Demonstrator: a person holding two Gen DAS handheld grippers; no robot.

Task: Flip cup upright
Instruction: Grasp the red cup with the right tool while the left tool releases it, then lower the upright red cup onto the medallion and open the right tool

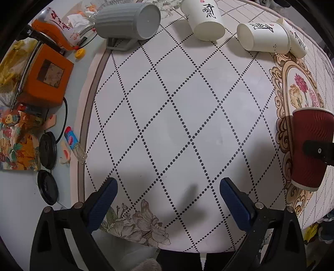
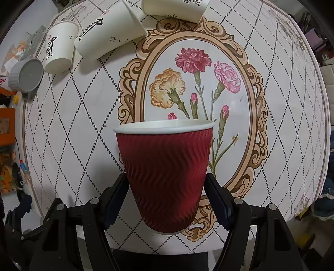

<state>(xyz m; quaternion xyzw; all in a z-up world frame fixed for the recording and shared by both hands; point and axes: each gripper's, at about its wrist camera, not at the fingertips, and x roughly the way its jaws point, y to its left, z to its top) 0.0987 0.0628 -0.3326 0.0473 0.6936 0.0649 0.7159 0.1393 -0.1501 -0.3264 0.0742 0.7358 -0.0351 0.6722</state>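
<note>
The dark red paper cup with wavy ridges and a white rim (image 2: 165, 177) sits between the two black fingers of the right gripper (image 2: 166, 187). The fingers press on its sides low down, so the right gripper is clamped on the cup. In the right wrist view the cup's open mouth points away from the camera and its narrow bottom end is nearest the camera. The cup is over the gold oval frame with pink and orange flowers (image 2: 196, 87) printed on the round white tabletop with dotted diamond lines (image 2: 68, 129), on the side near the tabletop's front edge. I cannot tell if the cup touches the tabletop.

In the left wrist view the same cup (image 1: 309, 150) shows at the far right, with a black finger across it.

The left gripper (image 1: 168, 191) has blue pads (image 1: 233, 200) spread wide apart. It holds nothing and hangs over the dotted part near the tabletop's front edge.

Along the far edge lie three white paper cups with black writing (image 1: 205, 19), all on their sides. A grey ribbed mug with a handle (image 1: 129, 20) lies on its side at the far left edge. Past the left edge sits an orange box (image 1: 47, 77).
</note>
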